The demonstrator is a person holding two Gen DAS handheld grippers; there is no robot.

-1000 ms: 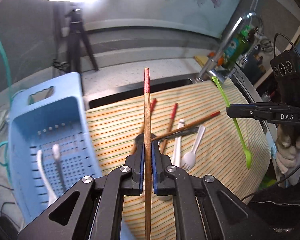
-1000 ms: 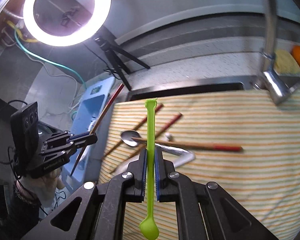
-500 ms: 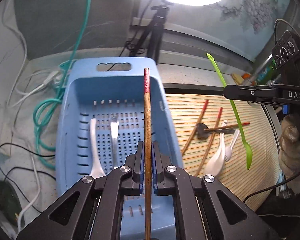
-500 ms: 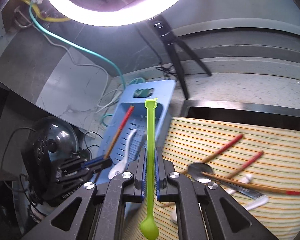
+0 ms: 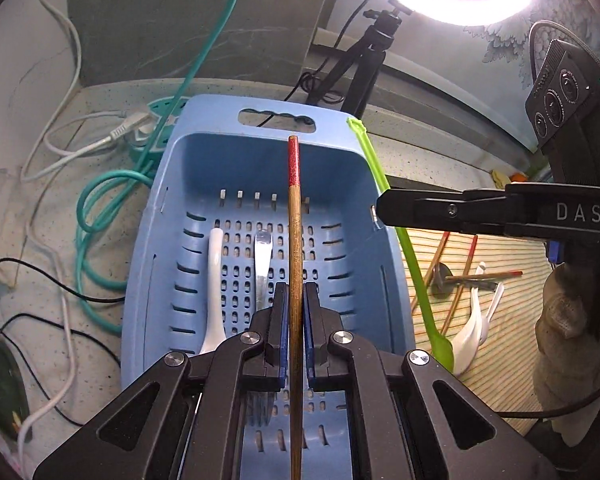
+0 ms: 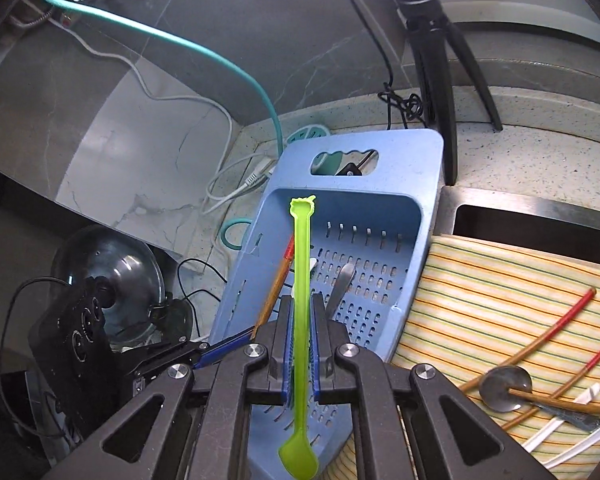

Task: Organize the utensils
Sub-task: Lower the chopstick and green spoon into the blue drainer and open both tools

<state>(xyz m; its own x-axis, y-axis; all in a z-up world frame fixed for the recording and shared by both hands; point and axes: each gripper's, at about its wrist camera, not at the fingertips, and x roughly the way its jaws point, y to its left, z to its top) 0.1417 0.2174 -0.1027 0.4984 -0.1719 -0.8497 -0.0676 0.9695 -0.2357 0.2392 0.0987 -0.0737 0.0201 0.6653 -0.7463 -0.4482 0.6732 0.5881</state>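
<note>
My left gripper is shut on a red-tipped wooden chopstick, held lengthwise above the blue slotted basket. A white spoon and a metal fork lie in the basket. My right gripper is shut on a lime-green plastic spoon, bowl end toward the camera, over the basket near its right wall. In the left wrist view the right gripper and green spoon reach over that wall. The left gripper with its chopstick shows in the right wrist view.
More red-tipped chopsticks, a metal spoon and white plastic utensils lie on the striped mat right of the basket. Teal and white cables trail left of it. A tripod stands behind; a pot lid sits at left.
Both grippers have swung left from over the striped mat to above the blue basket, carrying the chopstick and the green spoon. Both stayed shut.
</note>
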